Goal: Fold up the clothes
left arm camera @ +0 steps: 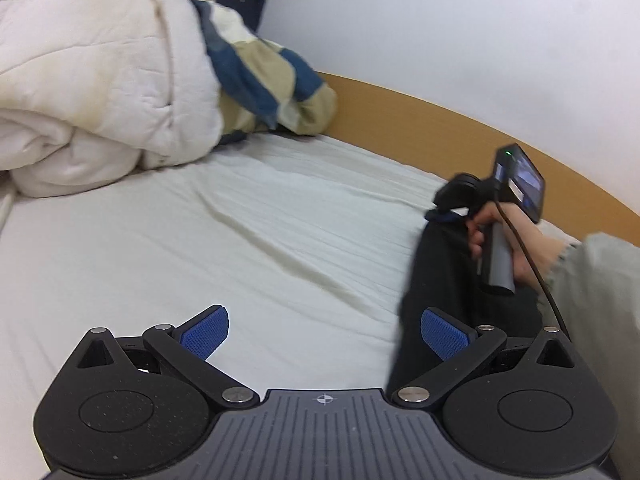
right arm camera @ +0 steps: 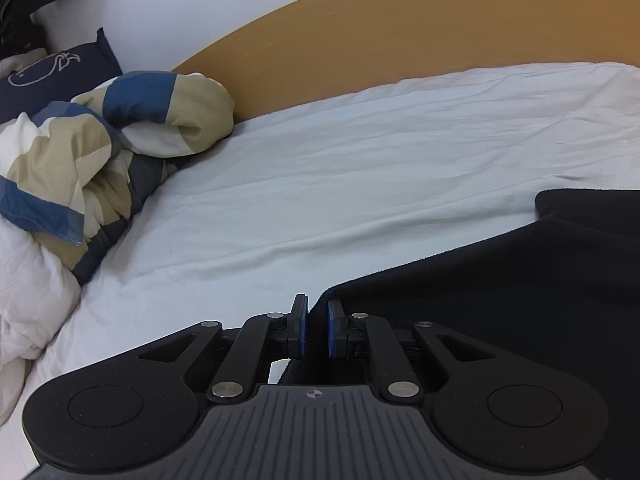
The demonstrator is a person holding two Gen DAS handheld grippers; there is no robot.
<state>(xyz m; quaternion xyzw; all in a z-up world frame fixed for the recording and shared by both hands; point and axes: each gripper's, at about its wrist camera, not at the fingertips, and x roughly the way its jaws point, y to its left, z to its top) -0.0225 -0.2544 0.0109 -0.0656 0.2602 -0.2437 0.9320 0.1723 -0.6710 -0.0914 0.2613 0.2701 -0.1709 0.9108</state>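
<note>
A rumpled white duvet and a blue-and-beige checked cover were heaped at the left of the wrinkled bed sheet. The left gripper had its jaws wide apart, empty. At the right, the right gripper had its jaws clamped on the black garment's edge.

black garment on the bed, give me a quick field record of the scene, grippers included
surface: white bed sheet, wooden headboard behind
garment: black garment, lying on the sheet at the right, one corner lifted
right hand-held gripper: shut on a corner of the garment
left hand-held gripper: open, nothing between its pads, beside the garment's edge
bedding: white duvet and blue-and-beige checked cover, bunched at the left
pillow: navy pillow with whale outline, behind the bedding
</note>
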